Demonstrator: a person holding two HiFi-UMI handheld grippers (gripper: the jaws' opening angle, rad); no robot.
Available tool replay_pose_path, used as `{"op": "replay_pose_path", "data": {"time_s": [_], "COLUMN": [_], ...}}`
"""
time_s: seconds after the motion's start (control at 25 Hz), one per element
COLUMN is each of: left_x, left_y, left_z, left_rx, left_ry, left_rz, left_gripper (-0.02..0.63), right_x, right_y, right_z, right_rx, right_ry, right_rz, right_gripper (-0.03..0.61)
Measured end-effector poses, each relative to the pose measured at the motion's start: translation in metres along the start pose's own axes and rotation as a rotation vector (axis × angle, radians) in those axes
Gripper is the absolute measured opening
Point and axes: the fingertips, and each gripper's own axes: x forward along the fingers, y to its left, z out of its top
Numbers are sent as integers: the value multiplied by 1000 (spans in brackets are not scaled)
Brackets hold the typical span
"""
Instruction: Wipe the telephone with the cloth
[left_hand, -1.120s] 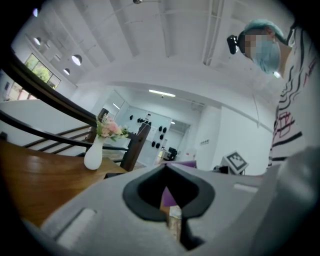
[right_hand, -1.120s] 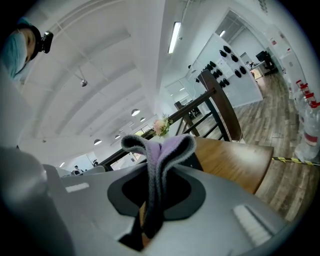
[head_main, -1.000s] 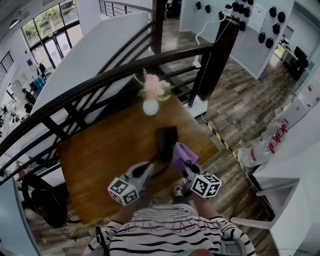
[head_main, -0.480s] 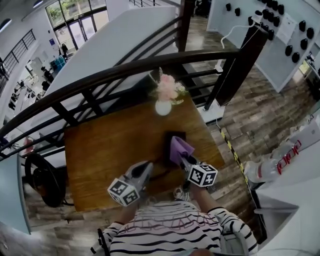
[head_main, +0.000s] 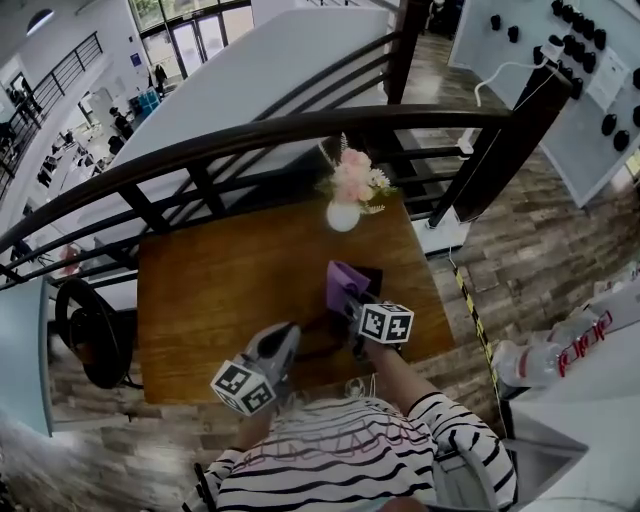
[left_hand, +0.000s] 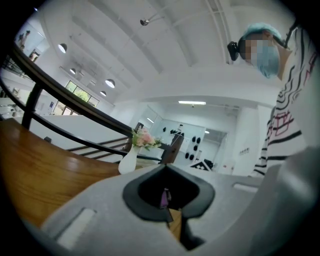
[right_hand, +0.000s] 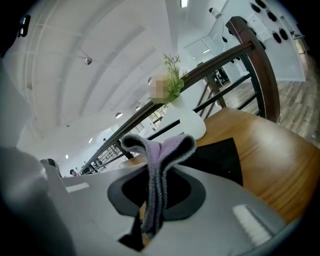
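Right gripper (right_hand: 152, 207) jaws pinch a fold of the purple fabric cloth (right_hand: 159, 160), held over the near end of the flat black telephone (right_hand: 220, 159) on the wooden table (right_hand: 280, 155). Left gripper (left_hand: 166, 202) jaws are pressed together on nothing, beside the phone. Risk: the phone isn't braced, so a wipe could shove it toward the white flower vase (right_hand: 192, 125).

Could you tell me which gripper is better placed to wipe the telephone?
The right gripper: it is shut on the purple cloth, over the flat black telephone; the left gripper holds nothing.
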Motion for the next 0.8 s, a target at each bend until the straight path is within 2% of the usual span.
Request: {"op": "replay_pose_path", "data": {"time_s": [0.16,0.28,0.8], "left_x": [0,0,25], "left_y": [2,3,-5], "left_z": [-2,-4,-14], "left_rx": [-10,-13,-24], "left_ry": [0,2,36], "left_rz": [24,24,-49], "left_gripper": [0,0,0], "right_x": [16,16,-34], "right_y": [-20,-36,-101], "right_z": [-4,-3,11], "right_rx": [17,13,59], "right_ry": [34,40,-6], "right_rz": [-34,-91,-254], "right_gripper": [37,37,37]}}
